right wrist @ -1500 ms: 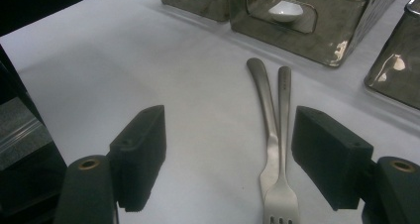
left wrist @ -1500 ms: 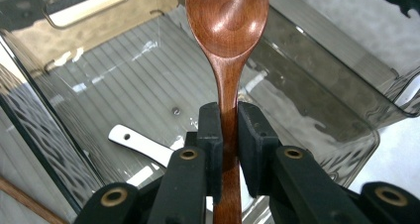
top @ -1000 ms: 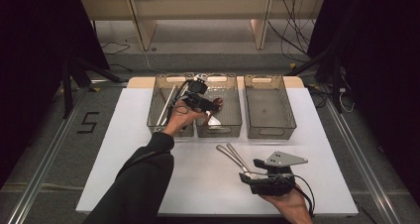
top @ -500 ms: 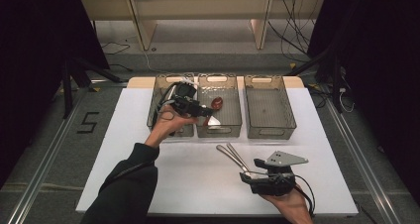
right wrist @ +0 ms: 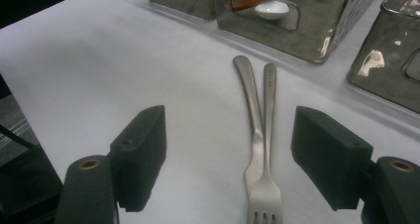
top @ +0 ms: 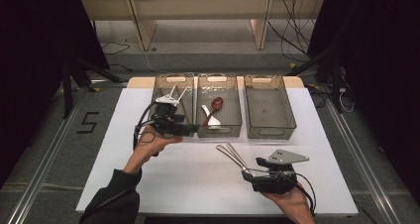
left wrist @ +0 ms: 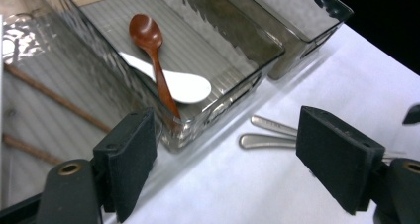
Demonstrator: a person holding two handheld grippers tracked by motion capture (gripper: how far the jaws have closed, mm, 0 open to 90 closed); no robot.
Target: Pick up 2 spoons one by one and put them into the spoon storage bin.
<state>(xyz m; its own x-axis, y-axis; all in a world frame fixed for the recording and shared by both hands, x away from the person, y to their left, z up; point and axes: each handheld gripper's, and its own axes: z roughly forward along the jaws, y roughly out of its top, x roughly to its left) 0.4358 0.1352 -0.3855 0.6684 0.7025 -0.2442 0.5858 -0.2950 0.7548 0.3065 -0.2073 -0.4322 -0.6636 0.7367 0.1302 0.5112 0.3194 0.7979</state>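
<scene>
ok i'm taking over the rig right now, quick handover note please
Left gripper: open, nothing between the jaws, which have just been opening; it sits at the near edge of the bins.
Right gripper: open, low over the forks on the table, jaws either side of them, not gripping.
Done: brown spoon and white spoon lie in the middle bin. Chopsticks lie in the left bin.
Left: the two forks, probably for the right bin.
</scene>
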